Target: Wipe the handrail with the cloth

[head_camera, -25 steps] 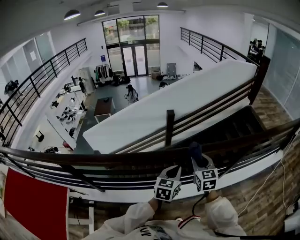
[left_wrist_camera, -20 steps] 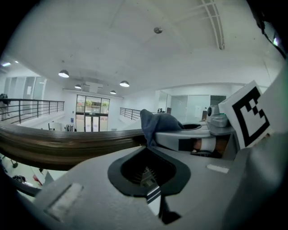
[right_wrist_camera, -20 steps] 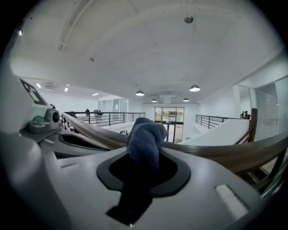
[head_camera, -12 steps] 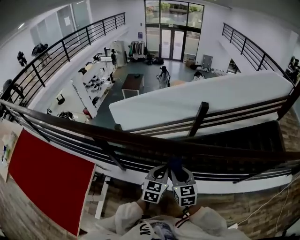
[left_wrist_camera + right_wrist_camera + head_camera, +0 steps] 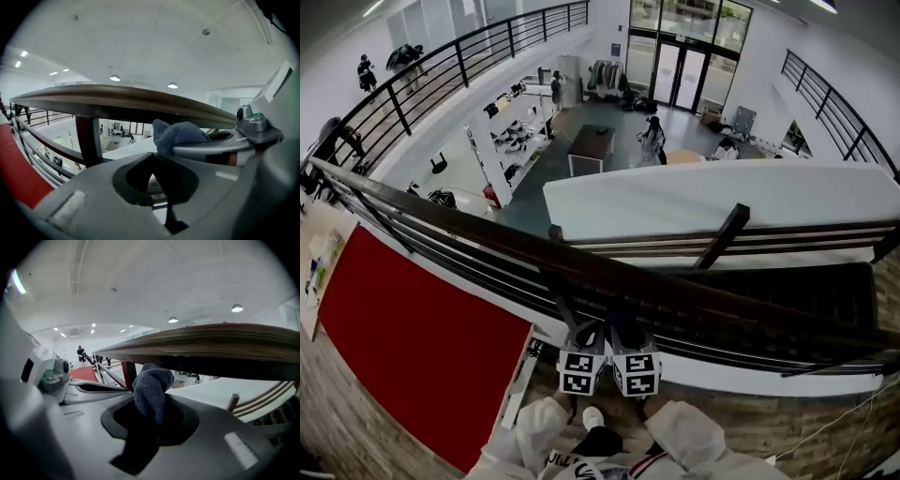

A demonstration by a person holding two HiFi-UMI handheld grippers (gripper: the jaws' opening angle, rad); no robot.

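Note:
The dark wooden handrail (image 5: 487, 246) runs from upper left to lower right across the head view. Both grippers sit side by side just under it at bottom centre. My right gripper (image 5: 628, 339) is shut on a dark blue cloth (image 5: 624, 319), which bunches up against the rail's underside (image 5: 220, 350). In the right gripper view the cloth (image 5: 151, 387) fills the jaws of that gripper (image 5: 150, 405). My left gripper (image 5: 587, 339) is next to it, jaws shut with nothing in them (image 5: 152, 161). From there the cloth (image 5: 180, 135) shows to the right, under the rail (image 5: 126, 99).
A baluster post (image 5: 562, 302) stands just left of the grippers. A red panel (image 5: 412, 342) hangs below the railing at left. A stair railing (image 5: 722, 239) drops away beyond, above an atrium floor far below. Wood flooring (image 5: 825, 433) and a white cable (image 5: 836, 411) lie at right.
Both grippers and the cloth have slid left along the handrail, past the stair railing's post. The head view has swung left, so the red panel now fills more of it.

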